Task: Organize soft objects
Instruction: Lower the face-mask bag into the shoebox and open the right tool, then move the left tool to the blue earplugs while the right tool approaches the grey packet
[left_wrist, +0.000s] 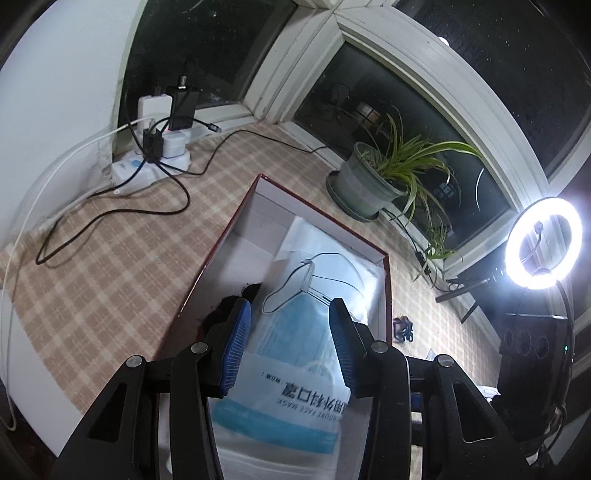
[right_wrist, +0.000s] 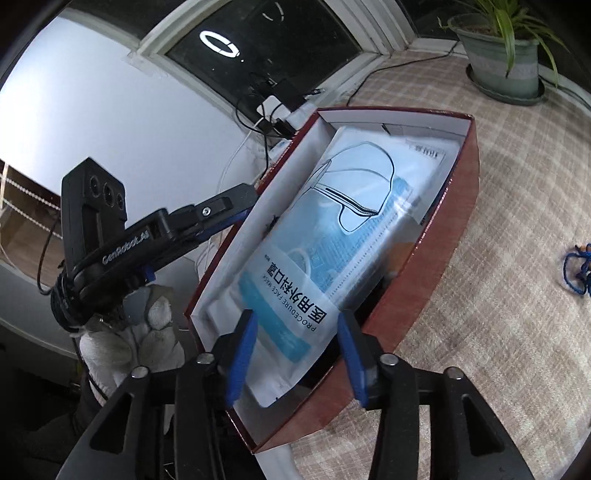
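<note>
Blue mask pack (right_wrist: 314, 258) lay lengthwise in the box (right_wrist: 417, 280), printed end near. I held both grippers (left_wrist: 290, 343) (right_wrist: 295, 354) open. Only the right view showed blue string (right_wrist: 578, 269).

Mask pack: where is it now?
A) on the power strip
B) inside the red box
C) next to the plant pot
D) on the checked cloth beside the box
B: the mask pack lies inside the red box, between its white inner walls; both grippers, left and right, are open around its near end.
</note>
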